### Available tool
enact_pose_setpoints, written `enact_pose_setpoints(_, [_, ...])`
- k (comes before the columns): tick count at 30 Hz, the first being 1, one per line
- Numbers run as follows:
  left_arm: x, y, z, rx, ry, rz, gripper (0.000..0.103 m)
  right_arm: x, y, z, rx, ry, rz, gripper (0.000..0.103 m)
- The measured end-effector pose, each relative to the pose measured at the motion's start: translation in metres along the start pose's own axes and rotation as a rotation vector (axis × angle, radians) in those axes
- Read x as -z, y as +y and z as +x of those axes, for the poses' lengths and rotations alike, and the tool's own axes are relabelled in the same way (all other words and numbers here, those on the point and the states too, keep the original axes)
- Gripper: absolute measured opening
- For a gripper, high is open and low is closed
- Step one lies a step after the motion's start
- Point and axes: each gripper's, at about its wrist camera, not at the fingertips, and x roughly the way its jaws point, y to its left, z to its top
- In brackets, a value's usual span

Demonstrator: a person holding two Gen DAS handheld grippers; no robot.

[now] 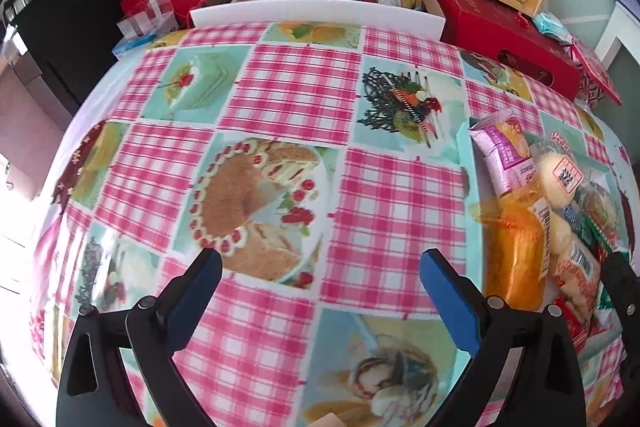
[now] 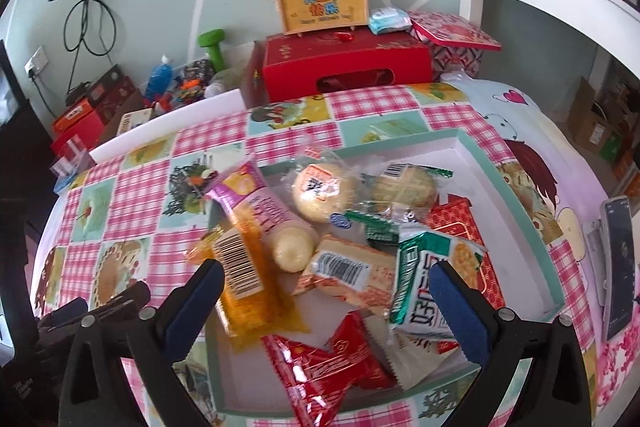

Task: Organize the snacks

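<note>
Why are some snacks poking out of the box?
The clear orange cake packet and the pink-purple packet lie tilted over the left rim of the shallow teal-edged cardboard tray, half outside it. The other snacks are heaped unevenly inside. Nothing looks spilled or torn.

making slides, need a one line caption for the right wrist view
Open right gripper poised over a shallow box piled with wrapped snacks.

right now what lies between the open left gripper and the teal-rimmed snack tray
Only bare pink checked tablecloth lies between the left gripper and the teal-rimmed snack tray, as the left wrist view shows.
</note>
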Motion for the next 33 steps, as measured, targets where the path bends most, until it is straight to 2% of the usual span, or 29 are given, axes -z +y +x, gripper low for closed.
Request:
enact_pose_setpoints(9, [0.021,0.014,-0.015,0.001,-0.019,0.015,0.099,0.022,0.008,-0.012,-0.013,-0.002,-0.018,0.103])
enact_pose_setpoints(17, [0.054,0.02,-0.021,0.029,0.015,0.031,0.099,0.058,0.009,-0.018,0.004,0.039,-0.045,0.103])
enact_pose_setpoints(23, [0.074,0.026,-0.023,0.023,0.037,0.037,0.099,0.079,0.007,-0.026,0.013,0.053,-0.056,0.103])
enact_pose_setpoints(33, [0.089,0.035,-0.028,0.023,0.044,0.026,0.099,0.093,0.006,-0.033,0.024,0.06,-0.06,0.103])
